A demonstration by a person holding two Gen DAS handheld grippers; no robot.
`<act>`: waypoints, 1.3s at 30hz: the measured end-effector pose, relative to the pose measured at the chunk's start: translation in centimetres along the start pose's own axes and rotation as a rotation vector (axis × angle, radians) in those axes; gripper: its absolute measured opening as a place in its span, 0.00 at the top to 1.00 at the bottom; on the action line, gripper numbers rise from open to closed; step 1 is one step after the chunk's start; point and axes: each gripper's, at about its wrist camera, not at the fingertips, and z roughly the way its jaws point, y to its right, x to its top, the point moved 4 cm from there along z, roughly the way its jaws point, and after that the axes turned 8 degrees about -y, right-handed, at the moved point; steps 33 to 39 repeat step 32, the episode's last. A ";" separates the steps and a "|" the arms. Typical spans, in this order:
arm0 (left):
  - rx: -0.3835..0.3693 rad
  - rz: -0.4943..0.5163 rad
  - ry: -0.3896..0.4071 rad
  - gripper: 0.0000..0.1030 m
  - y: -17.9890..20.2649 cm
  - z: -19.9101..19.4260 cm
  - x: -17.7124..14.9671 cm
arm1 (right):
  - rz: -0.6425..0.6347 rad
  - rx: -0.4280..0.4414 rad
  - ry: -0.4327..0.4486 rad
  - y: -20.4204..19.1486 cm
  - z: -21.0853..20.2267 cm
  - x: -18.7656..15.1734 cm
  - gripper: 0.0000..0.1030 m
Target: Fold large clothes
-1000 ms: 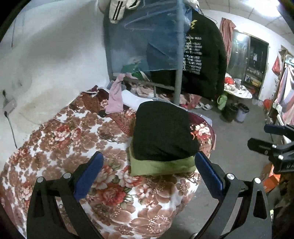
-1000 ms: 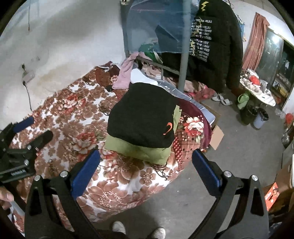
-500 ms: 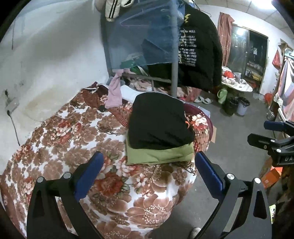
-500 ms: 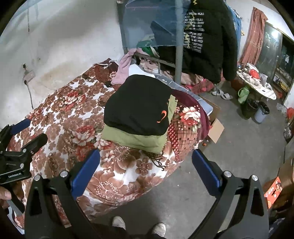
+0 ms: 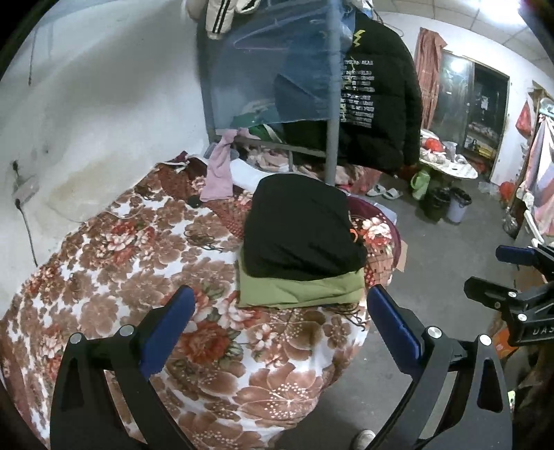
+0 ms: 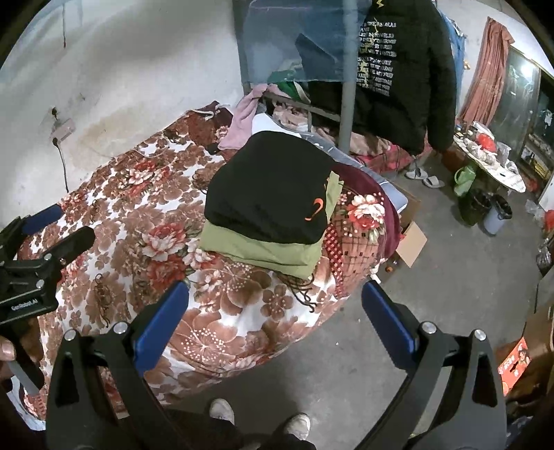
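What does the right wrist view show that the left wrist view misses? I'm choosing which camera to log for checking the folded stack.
Only the right wrist view shows the orange logo on the black garment, the person's two shoes and the cardboard box beside the bed. Only the left wrist view shows the white striped garment hanging at the top. Both show the folded black garment lying on the folded green garment on the floral blanket, the hanging black jacket, and both tongs open and empty: left tongs, right tongs.

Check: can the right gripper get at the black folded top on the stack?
Probably yes. The right gripper is open and empty, and only bare blanket lies between it and the black top.
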 end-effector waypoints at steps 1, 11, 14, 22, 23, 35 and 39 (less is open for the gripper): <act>0.000 0.005 0.002 0.05 0.0 0.0 0.0 | 0.006 0.000 0.008 0.1 -0.2 0.0 0.05; -0.066 0.055 0.016 0.07 -0.1 0.1 0.3 | 0.034 -0.003 0.019 1.2 -0.5 0.4 0.05; -0.061 0.066 0.020 0.07 0.0 0.1 0.5 | 0.032 -0.001 0.019 1.4 -0.4 0.6 0.05; -0.062 0.068 0.030 0.06 0.1 0.4 1.1 | 0.008 0.004 0.025 1.0 -0.3 1.2 0.05; -0.062 0.065 0.031 0.05 0.0 0.4 1.2 | 0.004 0.004 0.027 0.9 -0.2 1.3 0.05; -0.089 0.074 0.007 0.05 0.2 1.4 1.8 | 0.000 0.008 0.019 0.7 0.2 1.8 0.05; -0.089 0.074 0.007 0.05 0.2 1.4 1.8 | 0.000 0.008 0.019 0.7 0.2 1.8 0.05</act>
